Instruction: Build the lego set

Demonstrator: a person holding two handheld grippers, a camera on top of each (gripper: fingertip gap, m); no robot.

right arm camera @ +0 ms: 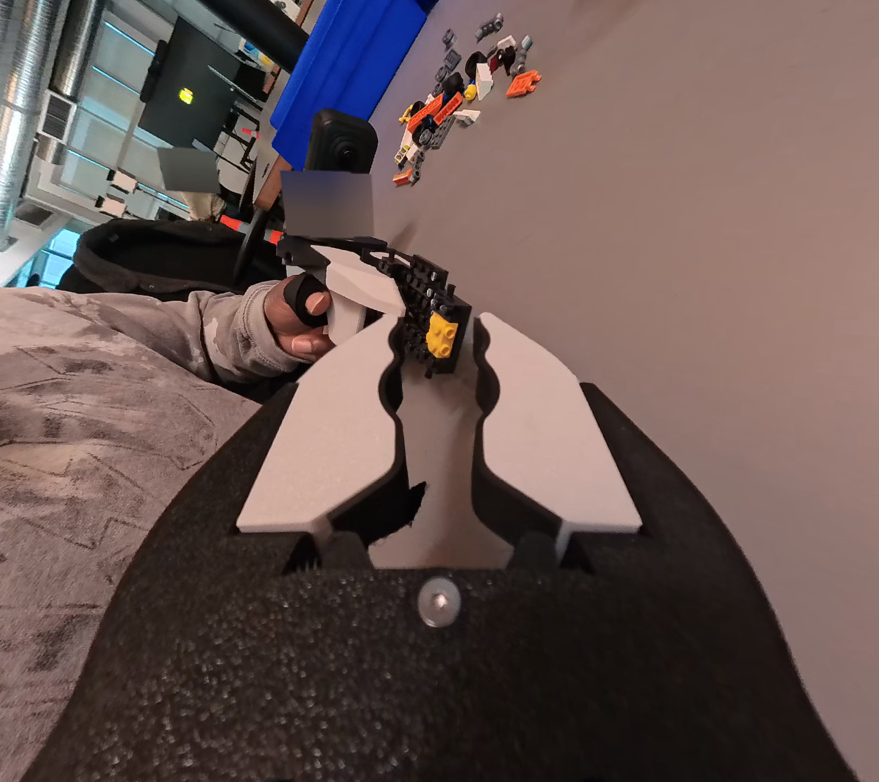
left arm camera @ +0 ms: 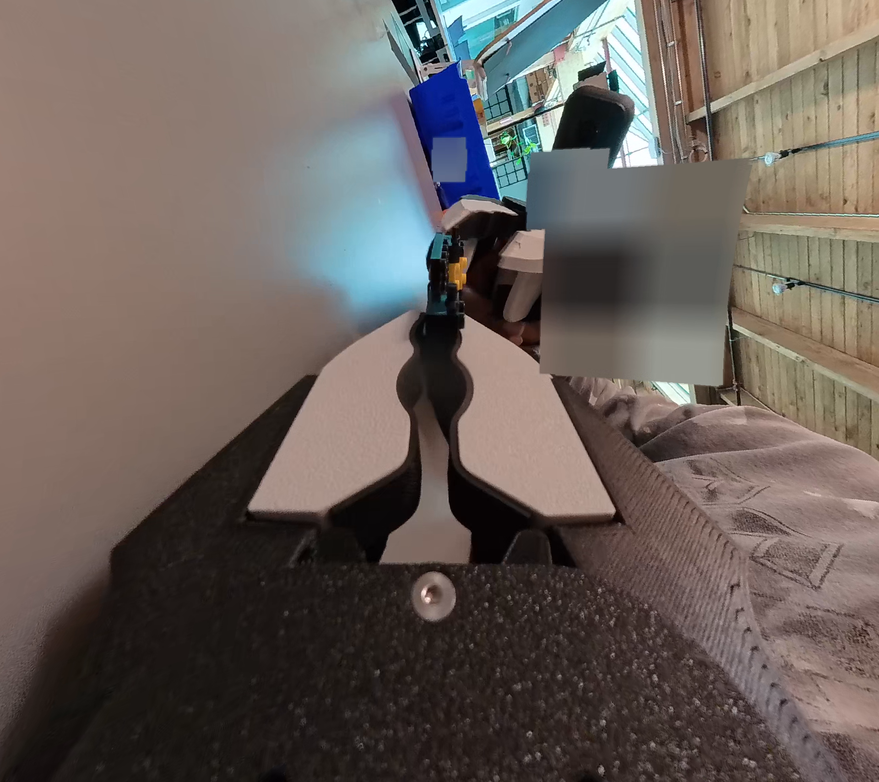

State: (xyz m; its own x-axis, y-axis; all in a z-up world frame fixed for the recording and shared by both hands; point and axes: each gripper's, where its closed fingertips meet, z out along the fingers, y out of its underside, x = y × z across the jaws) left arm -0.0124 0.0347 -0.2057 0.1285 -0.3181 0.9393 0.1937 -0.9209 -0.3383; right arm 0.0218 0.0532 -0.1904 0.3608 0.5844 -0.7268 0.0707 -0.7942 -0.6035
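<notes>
A small black Lego assembly [right arm camera: 423, 307] with a yellow piece [right arm camera: 442, 333] on it is held above the grey table [right arm camera: 689, 283]. My left gripper [left arm camera: 440, 321] is shut on one end of the assembly [left arm camera: 447, 278], seen edge-on. In the right wrist view the left gripper [right arm camera: 361, 283] comes in from the left. My right gripper [right arm camera: 433, 324] is open. Its jaws stand on either side of the assembly's other end, with a thin gap at the right finger. It shows beyond the assembly in the left wrist view [left arm camera: 494, 236].
A pile of loose Lego pieces [right arm camera: 456, 102], orange, white, grey and black, lies farther out on the table. Blue bins [right arm camera: 380, 22] stand behind it and also show in the left wrist view [left arm camera: 452, 141]. A person's grey sleeve [right arm camera: 142, 355] fills the left side. My right fingertips sit around 5 centimetres from my left ones.
</notes>
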